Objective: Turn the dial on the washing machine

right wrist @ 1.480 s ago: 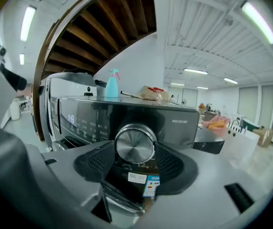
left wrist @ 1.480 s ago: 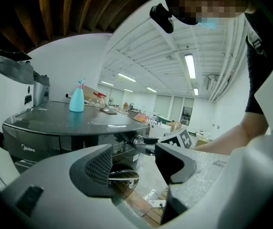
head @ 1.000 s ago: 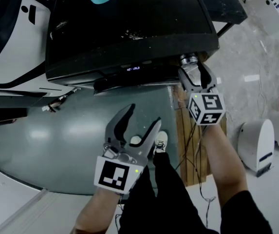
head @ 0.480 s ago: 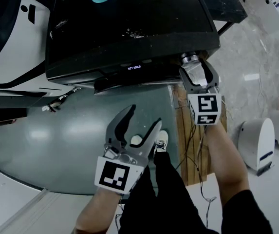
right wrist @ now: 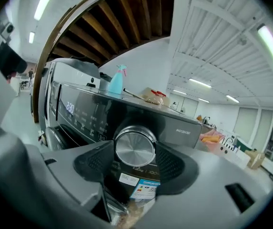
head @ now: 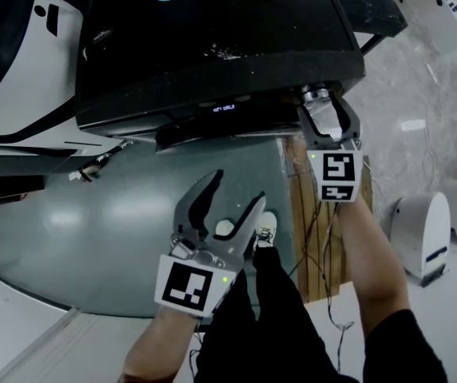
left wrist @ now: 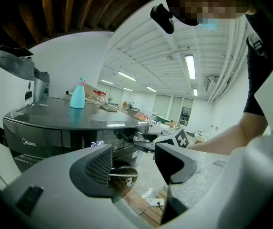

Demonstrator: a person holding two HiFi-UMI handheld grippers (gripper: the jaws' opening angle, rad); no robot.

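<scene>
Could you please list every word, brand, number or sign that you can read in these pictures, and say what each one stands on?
"Midea": brand on the washing machine front, in the left gripper view.
"2:30": lit display on its control panel.
"MG120...": model code to the right of the dial; its end is blurred.
The sticker below the dial and the panel's button labels are too small to read.

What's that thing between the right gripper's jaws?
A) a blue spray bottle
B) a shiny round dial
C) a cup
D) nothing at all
B: the shiny round dial on the washing machine sits between the jaws of the right gripper, which have just been closing on it.
</scene>
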